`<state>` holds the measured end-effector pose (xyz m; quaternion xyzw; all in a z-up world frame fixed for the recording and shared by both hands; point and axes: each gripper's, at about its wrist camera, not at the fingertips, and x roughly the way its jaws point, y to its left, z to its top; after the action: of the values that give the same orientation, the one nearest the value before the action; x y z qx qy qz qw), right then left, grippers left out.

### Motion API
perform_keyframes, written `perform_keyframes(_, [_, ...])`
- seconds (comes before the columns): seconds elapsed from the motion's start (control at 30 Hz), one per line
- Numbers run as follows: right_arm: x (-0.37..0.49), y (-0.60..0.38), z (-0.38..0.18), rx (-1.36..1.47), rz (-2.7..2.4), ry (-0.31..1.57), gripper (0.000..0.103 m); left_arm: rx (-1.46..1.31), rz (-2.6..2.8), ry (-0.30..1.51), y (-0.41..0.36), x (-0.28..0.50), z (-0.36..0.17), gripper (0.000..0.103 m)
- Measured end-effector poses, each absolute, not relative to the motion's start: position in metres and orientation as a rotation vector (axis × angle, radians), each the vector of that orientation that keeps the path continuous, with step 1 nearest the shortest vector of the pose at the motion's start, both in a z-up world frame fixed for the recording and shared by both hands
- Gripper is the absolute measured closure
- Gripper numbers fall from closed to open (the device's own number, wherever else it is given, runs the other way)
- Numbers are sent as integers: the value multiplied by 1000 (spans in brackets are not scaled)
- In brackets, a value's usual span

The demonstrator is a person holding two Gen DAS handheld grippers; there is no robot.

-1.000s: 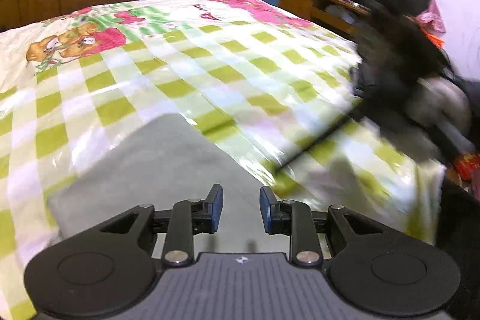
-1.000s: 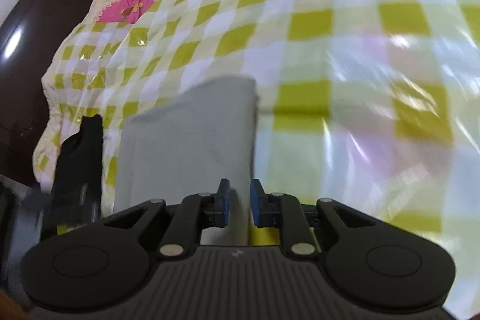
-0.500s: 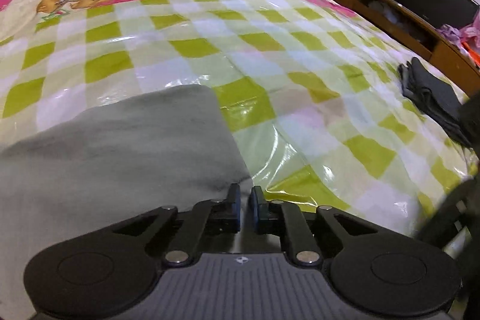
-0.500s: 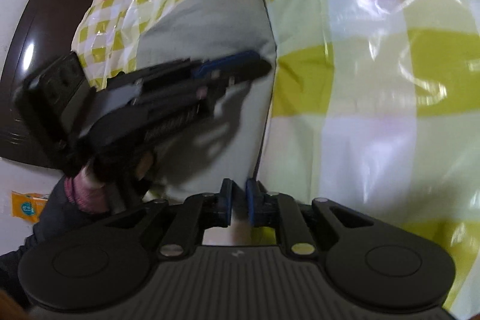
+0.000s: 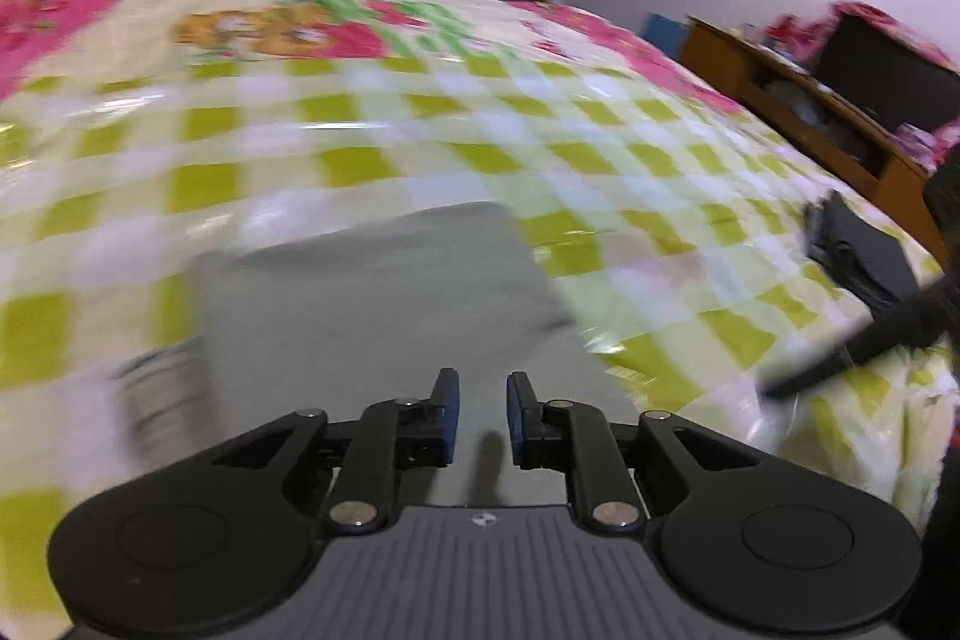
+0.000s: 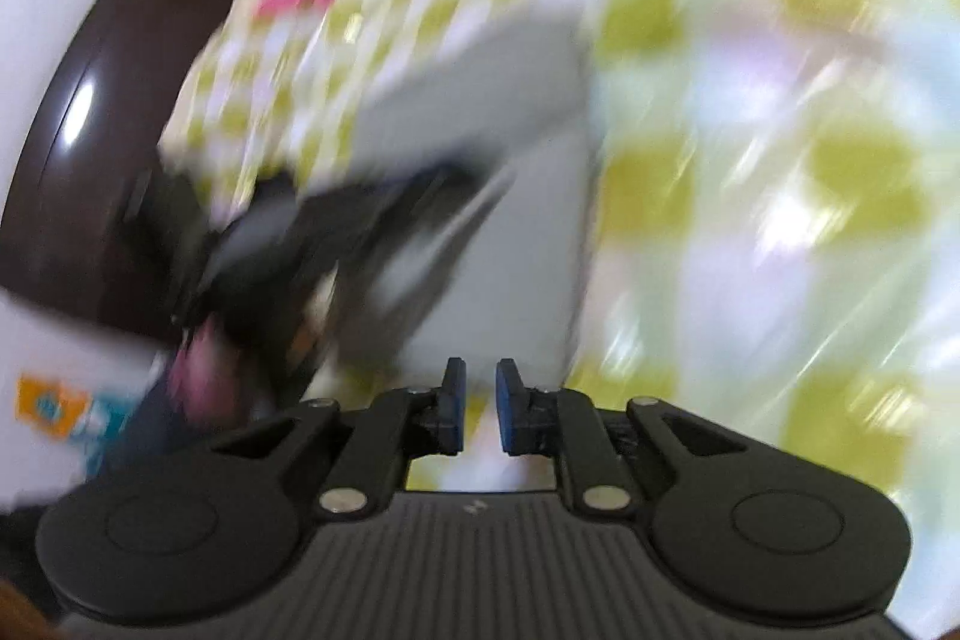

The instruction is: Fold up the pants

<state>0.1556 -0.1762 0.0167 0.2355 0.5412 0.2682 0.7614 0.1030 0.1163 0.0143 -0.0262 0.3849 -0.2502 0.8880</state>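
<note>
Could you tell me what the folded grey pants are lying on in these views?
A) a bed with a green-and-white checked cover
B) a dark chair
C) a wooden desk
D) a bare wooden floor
A: the grey pants lie flat on the green-and-white checked cover of the bed.

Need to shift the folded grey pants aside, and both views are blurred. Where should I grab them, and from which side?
Judging by the left wrist view, take the grey pants at their near edge, coming in low from the near side. They lie flat as a folded rectangle on the checked bedspread, so only an edge offers a bite. Both the left gripper and right gripper are opening, with nothing between them.
</note>
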Motion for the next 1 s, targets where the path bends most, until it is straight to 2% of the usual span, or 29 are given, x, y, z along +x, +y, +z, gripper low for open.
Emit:
perform_keyframes(0.03, [165,-178,16,500,548,1150,77,-72,-485,799,127,97,15,69])
perform_keyframes(0.13, [186,-170,16,469,520,1109,76,-144,-380,803,156,77,13,63])
perform_keyframes(0.2, [195,-149,23,408,563,1075,74,-170,-315,805,166,67,7,63])
perform_keyframes(0.3, [211,-106,35,230,639,1004,67,-214,-264,776,170,55,6,61])
perform_keyframes(0.37, [224,-78,41,126,698,987,63,-233,-263,752,169,51,8,50])
perform_keyframes(0.4, [233,-62,44,89,725,983,63,-228,-261,748,166,52,7,48])
perform_keyframes(0.53, [251,-17,49,44,766,1038,58,-152,-175,765,158,53,1,48])
perform_keyframes(0.97, [225,69,15,-110,675,1191,58,-118,-148,725,147,36,-2,49])
perform_keyframes(1.0, [225,71,13,-133,659,1182,60,-110,-153,716,145,33,0,50])
